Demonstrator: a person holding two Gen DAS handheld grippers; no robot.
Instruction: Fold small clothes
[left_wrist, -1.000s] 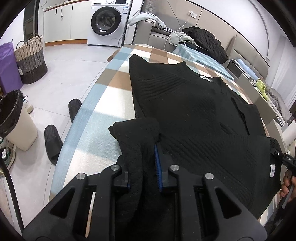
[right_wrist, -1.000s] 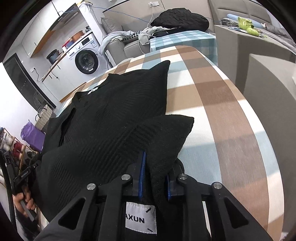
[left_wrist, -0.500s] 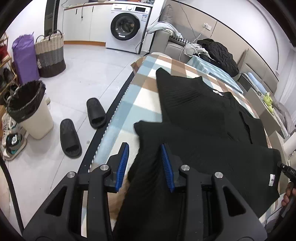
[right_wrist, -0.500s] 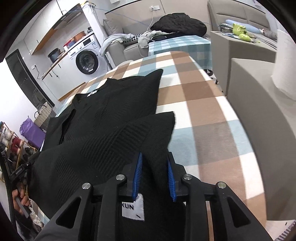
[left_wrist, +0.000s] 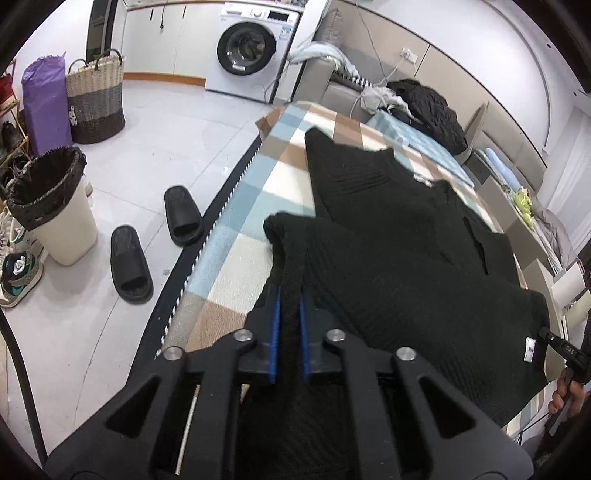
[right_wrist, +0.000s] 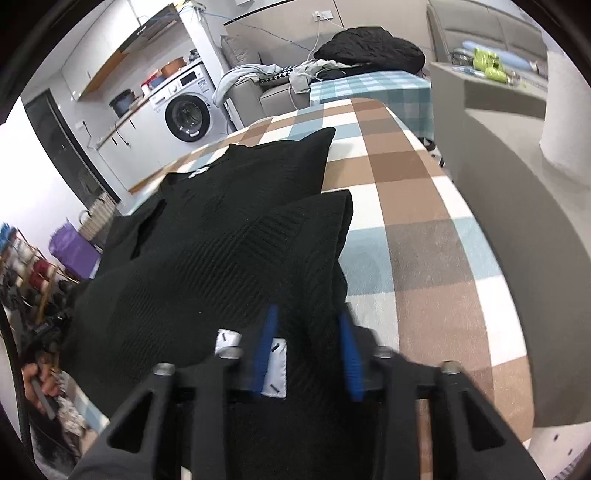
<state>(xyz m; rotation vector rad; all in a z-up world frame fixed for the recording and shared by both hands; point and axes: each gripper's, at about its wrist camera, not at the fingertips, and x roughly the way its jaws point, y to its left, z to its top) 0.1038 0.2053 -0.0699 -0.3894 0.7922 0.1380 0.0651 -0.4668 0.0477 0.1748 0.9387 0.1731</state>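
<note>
A black knit sweater (left_wrist: 399, 236) lies on the checked tablecloth (left_wrist: 236, 229), its near half folded over the far half. My left gripper (left_wrist: 289, 295) is shut on the sweater's near left corner. In the right wrist view the same sweater (right_wrist: 221, 236) fills the middle, and my right gripper (right_wrist: 306, 325) is open, its blue pads apart around the near right corner and the white label (right_wrist: 275, 365). The cloth lies loose between the pads.
Two black slippers (left_wrist: 155, 243), a bin (left_wrist: 55, 206), a wicker basket (left_wrist: 96, 99) and a purple bag stand on the floor to the left. A washing machine (left_wrist: 247, 48) and a sofa with clothes (right_wrist: 332, 62) are at the back. A grey block (right_wrist: 517, 206) flanks the table's right.
My left gripper opened half a second ago and has now shut on the sweater's corner again. My right gripper has opened from its grip. Both have drawn back towards the near edge.
</note>
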